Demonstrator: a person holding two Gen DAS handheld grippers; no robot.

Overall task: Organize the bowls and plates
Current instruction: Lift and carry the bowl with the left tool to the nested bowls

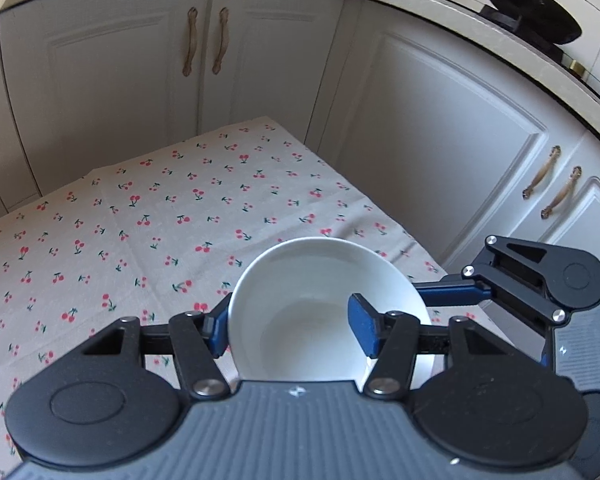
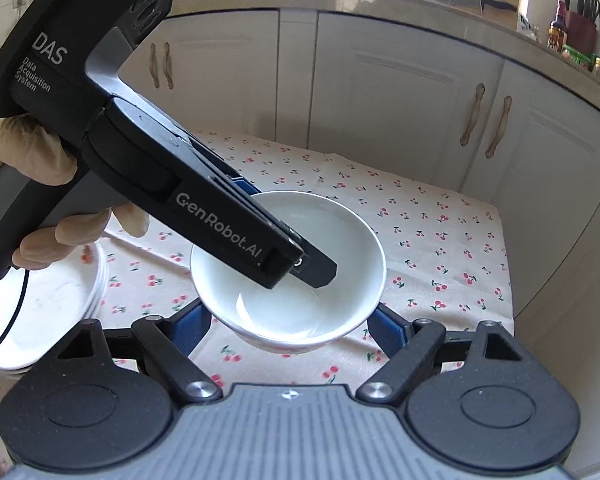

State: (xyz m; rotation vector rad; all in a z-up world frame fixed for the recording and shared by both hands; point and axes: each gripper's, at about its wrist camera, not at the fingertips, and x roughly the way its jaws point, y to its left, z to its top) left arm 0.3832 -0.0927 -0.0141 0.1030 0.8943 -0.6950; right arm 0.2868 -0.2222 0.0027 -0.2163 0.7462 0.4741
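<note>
1. The white bowl (image 2: 288, 280) stands upright over the cherry-print tablecloth (image 2: 440, 248); whether its foot touches the cloth or hangs just above it cannot be told.
2. The left gripper (image 1: 296, 330) is clamped on the bowl's wall: in the left wrist view one blue pad (image 1: 364, 330) lies inside the bowl against its inner face, and the other pad presses the outside of the same wall.
3. In the right wrist view the left gripper (image 2: 300, 258) comes in from the upper left of the bowl, held by a gloved hand (image 2: 32, 168), and its black tip reaches down into the bowl's hollow.
4. The right gripper (image 2: 288, 330) is spread wide, its two blue pads standing on either side of the bowl's lower body, near it; whether they touch it cannot be told.
5. A stack of white plates (image 2: 52, 300) lies on the tablecloth to the left of the bowl, apart from it, partly hidden behind the left gripper's handle.
6. White cabinet doors (image 2: 400, 112) with curved brass handles stand beyond the bowl, past the far edge of the cloth.
7. A dark pan (image 1: 528, 12) sits on the counter above those cabinets, well beyond the bowl.
</note>
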